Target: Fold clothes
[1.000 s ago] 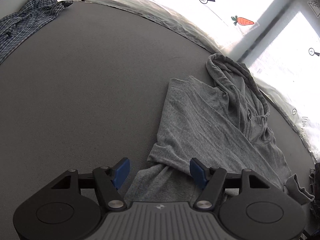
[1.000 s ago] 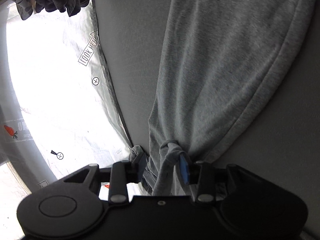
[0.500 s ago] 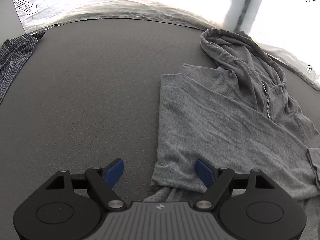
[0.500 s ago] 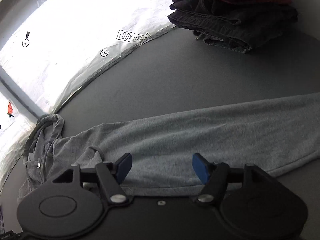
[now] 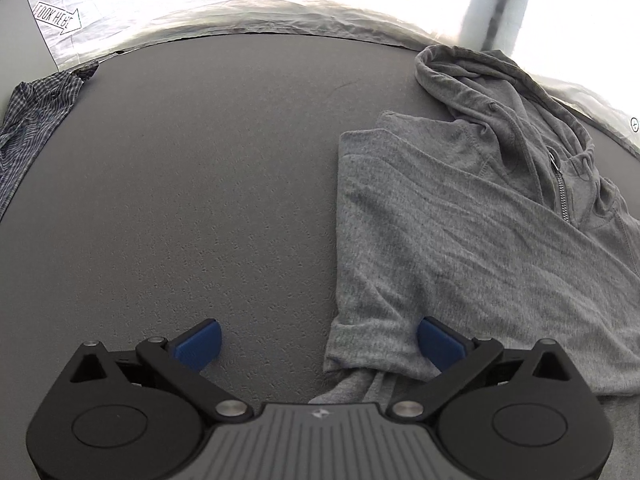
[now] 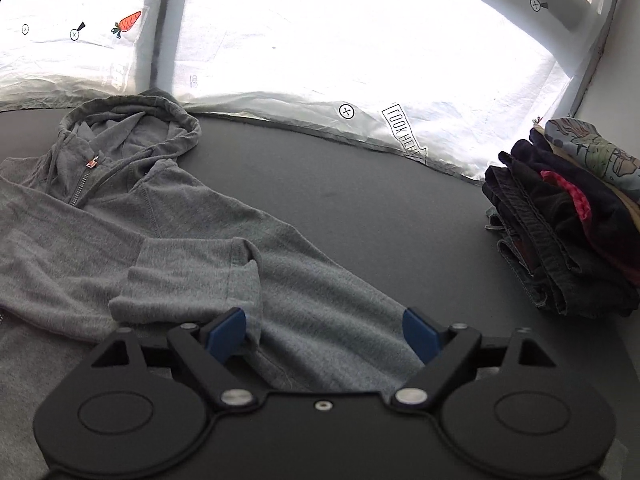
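Now our right gripper (image 6: 323, 334) holds nothing; a second ago it pinched the sleeve (image 6: 192, 280), which now lies folded across the gray hoodie (image 6: 120, 216). Its blue fingers (image 6: 224, 334) stand wide apart. Our left gripper (image 5: 318, 342) is wide apart too, with a sleeve cuff (image 5: 368, 340) between its tips. The hoodie lies flat on the gray table (image 5: 180, 200), at the right of the left view. Its hood (image 6: 132, 120) points to the top, toward the white sheet (image 6: 360, 40), so it runs top to bottom. Folded clothes (image 6: 560, 220) sit at the right.
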Demonstrator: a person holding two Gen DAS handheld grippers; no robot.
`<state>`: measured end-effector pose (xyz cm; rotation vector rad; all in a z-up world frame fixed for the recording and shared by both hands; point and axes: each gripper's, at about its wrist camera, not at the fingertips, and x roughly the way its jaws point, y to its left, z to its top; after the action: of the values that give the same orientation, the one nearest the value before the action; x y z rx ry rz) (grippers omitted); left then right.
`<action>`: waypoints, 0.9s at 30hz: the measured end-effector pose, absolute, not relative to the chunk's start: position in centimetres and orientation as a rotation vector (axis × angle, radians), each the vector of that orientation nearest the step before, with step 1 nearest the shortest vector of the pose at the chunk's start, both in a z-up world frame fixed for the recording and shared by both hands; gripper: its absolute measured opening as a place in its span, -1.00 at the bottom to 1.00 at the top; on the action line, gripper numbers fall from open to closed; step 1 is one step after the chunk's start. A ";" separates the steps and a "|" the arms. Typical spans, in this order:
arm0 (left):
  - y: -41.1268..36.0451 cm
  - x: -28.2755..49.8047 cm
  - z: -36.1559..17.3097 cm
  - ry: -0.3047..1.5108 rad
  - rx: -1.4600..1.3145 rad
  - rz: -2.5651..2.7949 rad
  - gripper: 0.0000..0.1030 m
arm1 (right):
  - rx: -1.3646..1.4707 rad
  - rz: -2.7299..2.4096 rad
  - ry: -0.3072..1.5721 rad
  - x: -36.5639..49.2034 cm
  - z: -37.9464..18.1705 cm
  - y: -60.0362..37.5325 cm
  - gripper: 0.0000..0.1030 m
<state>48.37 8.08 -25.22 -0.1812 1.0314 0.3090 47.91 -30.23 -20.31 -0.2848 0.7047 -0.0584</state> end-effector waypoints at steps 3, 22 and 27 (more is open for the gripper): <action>8.0 48.3 -25.2 1.024 -0.179 0.308 1.00 | -0.372 0.002 0.688 47.9 -20.6 -28.8 0.67; 7.9 48.0 -25.4 1.004 -0.176 0.309 1.00 | -0.625 0.429 0.723 49.0 -22.0 -22.7 0.12; 7.9 48.0 -25.4 1.002 -0.175 0.307 1.00 | -0.576 0.368 0.741 49.2 -22.9 -22.7 -0.53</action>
<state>48.02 7.93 -25.44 -0.1746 1.0019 0.3069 49.23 -22.73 -22.95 -0.5762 0.7412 0.3684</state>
